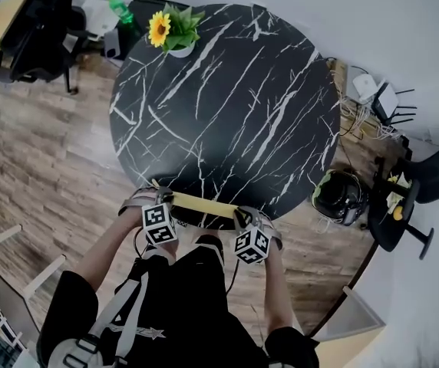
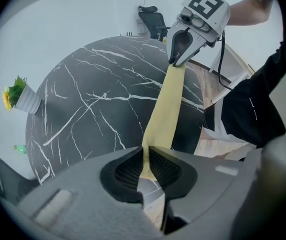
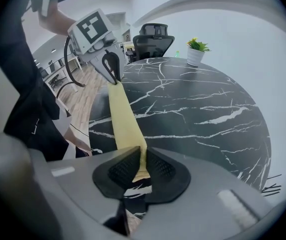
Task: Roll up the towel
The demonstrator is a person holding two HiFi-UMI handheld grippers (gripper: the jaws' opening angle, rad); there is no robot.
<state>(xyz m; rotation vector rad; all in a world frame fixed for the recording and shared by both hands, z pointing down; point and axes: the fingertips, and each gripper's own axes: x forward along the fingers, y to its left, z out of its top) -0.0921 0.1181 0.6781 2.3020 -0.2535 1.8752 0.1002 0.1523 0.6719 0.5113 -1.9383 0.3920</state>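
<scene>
1. The left gripper point(image 2: 145, 166) has its jaws narrowed onto one end of the yellow towel point(image 2: 164, 114); the cloth sits pinched between the ribbed pads.
2. The right gripper point(image 3: 142, 169) is set the same way, jaws nearly together and clamped on the opposite end of the towel.
3. The towel spans the two grippers as a narrow, fairly taut band with no roll formed in it. In the head view it lies at the 6 o'clock rim of the round black marble table point(image 1: 227, 90), just in front of the person's body. Whether it touches the tabletop cannot be determined.
4. A sunflower pot point(image 1: 175, 33) stands near the table's 11 o'clock edge, well apart from the towel. The rest of the tabletop carries nothing.
5. Step in hand, as judged: the towel is gripped at both ends and presented at the table edge. Rolling has not begun.
6. Next move, as judged: the band needs to go flat on the marble toward 12 o'clock, with slack removed. One end then needs to be turned over on itself, with both grippers level so the roll starts straight.
</scene>
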